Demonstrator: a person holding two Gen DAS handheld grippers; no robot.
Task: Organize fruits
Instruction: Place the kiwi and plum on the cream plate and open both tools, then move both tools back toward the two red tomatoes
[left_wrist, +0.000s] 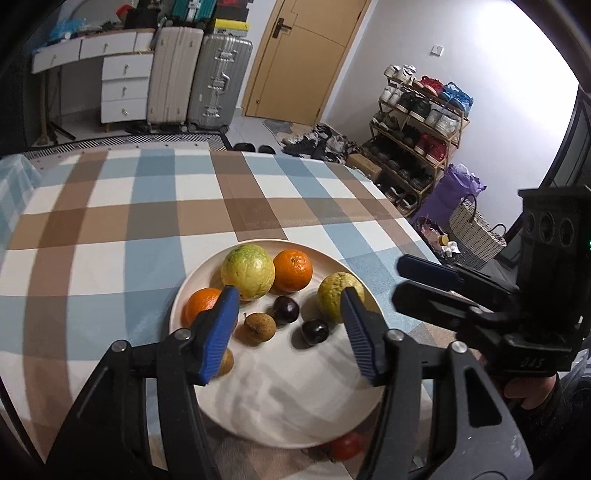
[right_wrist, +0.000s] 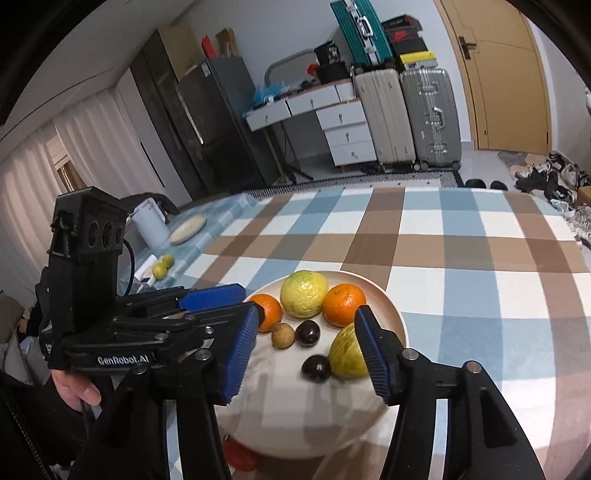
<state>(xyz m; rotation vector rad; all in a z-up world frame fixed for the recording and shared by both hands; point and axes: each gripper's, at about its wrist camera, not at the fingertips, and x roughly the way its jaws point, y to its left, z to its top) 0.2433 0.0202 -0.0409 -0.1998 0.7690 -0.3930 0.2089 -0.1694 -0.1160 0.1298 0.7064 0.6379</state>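
Note:
A beige plate (left_wrist: 280, 413) (right_wrist: 391, 306) on the checked tablecloth holds two yellow-green guavas (left_wrist: 248, 271) (left_wrist: 338, 301), two oranges (left_wrist: 293, 270) (left_wrist: 201, 302), two dark plums (left_wrist: 285, 309) (left_wrist: 314, 331) and a brown longan (left_wrist: 259, 328). Another longan (left_wrist: 226, 362) is partly hidden behind my left finger. My left gripper (left_wrist: 290, 332) is open and empty above the plate's near half. My right gripper (right_wrist: 306, 354) is open and empty above the plate, also seen from the side in the left wrist view (left_wrist: 417, 284). A red fruit (left_wrist: 345, 446) (right_wrist: 240, 456) lies off the plate at its near edge.
Two green limes (right_wrist: 163, 266), a white cup (right_wrist: 149, 221) and a round mat (right_wrist: 187, 229) sit at the table's far left. The table's right edge (left_wrist: 406, 218) drops toward a shoe rack (left_wrist: 417, 122). Suitcases (left_wrist: 199, 81) stand beyond.

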